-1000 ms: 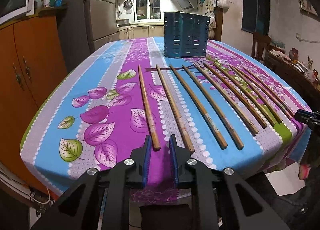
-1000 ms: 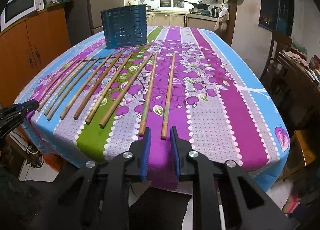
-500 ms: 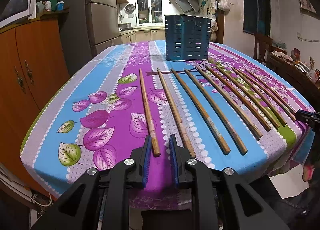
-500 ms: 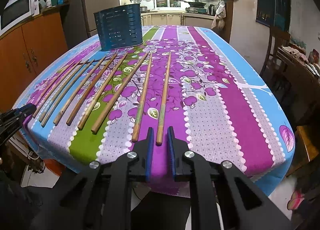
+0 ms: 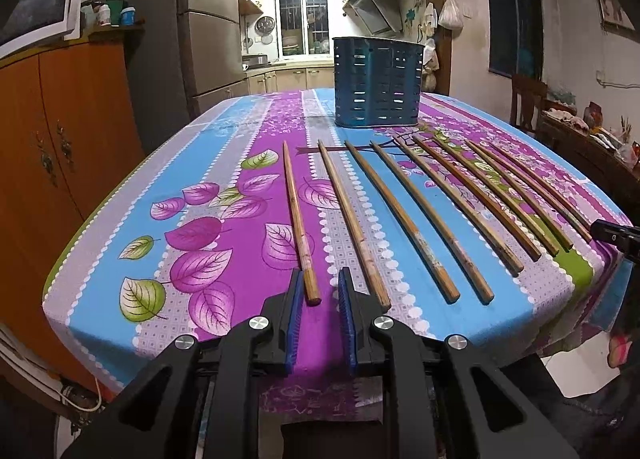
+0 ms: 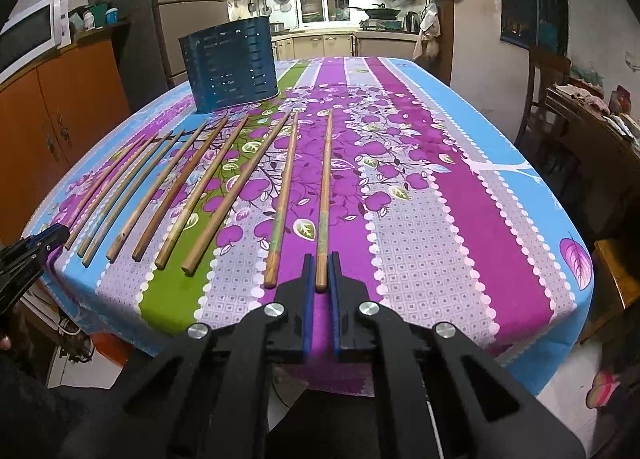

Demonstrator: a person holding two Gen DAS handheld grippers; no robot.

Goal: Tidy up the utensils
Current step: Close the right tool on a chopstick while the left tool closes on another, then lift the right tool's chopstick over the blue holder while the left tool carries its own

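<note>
Since a second ago the right gripper (image 6: 320, 259) has narrowed its jaws, and its blue pads now press the near end of the rightmost chopstick (image 6: 325, 187); neither hand has shifted otherwise. Left gripper (image 5: 319, 277) is held narrow but apart, straddling the near end of the leftmost chopstick (image 5: 297, 215) without visibly pinching it; that stick lies against the left pad side, with a clear gap to the other pad.

Beyond the two grippers, the row of wooden chopsticks (image 5: 432, 215) lies side by side on the flowered tabletop (image 5: 224, 195), their near ends by the front edge and their far tips fanning toward the blue slotted holder (image 5: 378, 83). This holder (image 6: 229, 65) stands upright just past those tips. Behind the holder are kitchen cabinets (image 5: 280, 79).
</note>
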